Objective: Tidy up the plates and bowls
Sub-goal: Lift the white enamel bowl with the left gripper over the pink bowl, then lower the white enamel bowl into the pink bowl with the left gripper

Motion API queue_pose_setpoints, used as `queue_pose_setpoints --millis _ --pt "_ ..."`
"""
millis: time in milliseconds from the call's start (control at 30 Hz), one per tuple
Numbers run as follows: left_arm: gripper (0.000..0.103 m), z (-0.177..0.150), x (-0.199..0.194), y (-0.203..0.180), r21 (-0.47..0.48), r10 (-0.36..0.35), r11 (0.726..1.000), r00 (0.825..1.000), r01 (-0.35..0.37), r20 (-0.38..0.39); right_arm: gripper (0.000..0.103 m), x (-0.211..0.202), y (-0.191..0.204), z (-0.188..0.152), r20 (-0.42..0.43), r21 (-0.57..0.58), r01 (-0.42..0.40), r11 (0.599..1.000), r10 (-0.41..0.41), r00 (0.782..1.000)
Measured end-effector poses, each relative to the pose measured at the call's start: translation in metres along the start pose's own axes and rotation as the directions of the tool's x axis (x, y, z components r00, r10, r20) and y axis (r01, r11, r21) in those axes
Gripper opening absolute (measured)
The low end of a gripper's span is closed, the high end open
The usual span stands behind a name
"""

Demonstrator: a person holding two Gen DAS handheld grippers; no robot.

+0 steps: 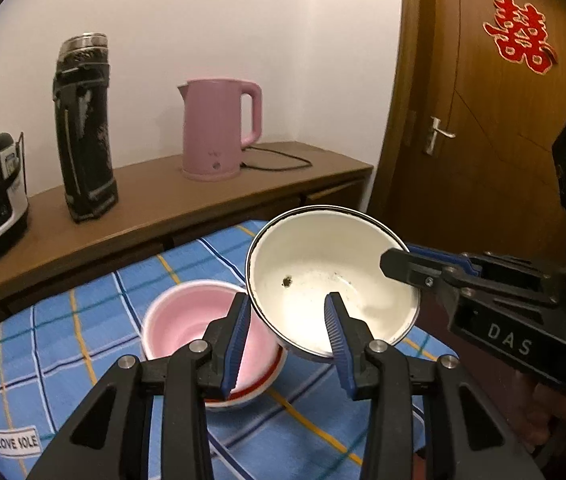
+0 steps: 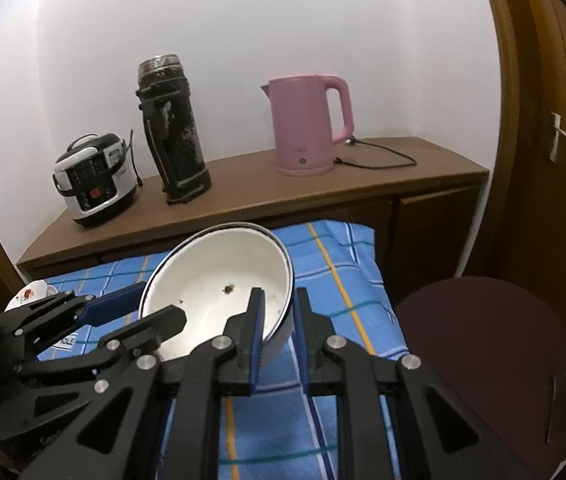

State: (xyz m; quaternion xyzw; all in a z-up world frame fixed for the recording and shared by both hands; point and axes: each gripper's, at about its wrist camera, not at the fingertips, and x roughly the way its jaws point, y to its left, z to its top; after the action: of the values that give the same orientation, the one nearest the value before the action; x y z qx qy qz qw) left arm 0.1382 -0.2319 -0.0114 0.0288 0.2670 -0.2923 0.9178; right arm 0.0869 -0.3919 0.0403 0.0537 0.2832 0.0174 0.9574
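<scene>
1. White enamel bowl [image 1: 325,280] is up in the air, tilted, above the blue plaid cloth [image 1: 103,300], its low rim overlapping the pink bowl [image 1: 187,320] in the left wrist view.
2. Right tongs [image 2: 277,332]: clamped on the white bowl's rim, one finger inside, one outside the wall. Same tongs enter the left view from the right [image 1: 407,268], gripping the far-right rim.
3. Left tongs [image 1: 288,344]: moderately spread, straddling the near rim, left finger outside, right finger inside the bowl. Cannot tell whether the pads touch the wall. In the right view they come in from the left [image 2: 139,314], one finger either side of the rim.
4. Pink bowl sits on the cloth, nested in a white bowl with red trim [image 1: 251,394].
5. Floral dish [image 2: 29,294] on the cloth's far-left edge in the right view.
6. Counter [image 2: 243,196] behind: rice cooker [image 2: 95,180], black thermos [image 2: 173,128], pink kettle [image 2: 307,124] with its cord.
7. Dark round stool [image 2: 483,360] right of the cloth; wooden door [image 1: 483,120] with red paper cutout [image 1: 521,34].
</scene>
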Motion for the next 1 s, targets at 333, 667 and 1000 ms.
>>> queue_pose_setpoints --millis 333,667,1000 --pt "0.041 0.017 -0.002 0.029 -0.010 0.040 0.999 0.998 -0.040 0.044 0.014 0.015 0.025 0.027 0.028 -0.027 -0.027 0.999 0.027 0.999" --pt "0.041 0.017 -0.006 0.051 -0.044 0.058 0.997 0.996 -0.056 0.062 0.014 0.024 0.045 0.035 0.035 -0.058 -0.039 0.998 0.041 0.999" --pt "0.041 0.018 -0.010 0.069 -0.062 0.074 0.996 0.992 -0.068 0.101 0.014 0.040 0.055 0.032 0.002 -0.067 -0.048 0.997 0.048 0.999"
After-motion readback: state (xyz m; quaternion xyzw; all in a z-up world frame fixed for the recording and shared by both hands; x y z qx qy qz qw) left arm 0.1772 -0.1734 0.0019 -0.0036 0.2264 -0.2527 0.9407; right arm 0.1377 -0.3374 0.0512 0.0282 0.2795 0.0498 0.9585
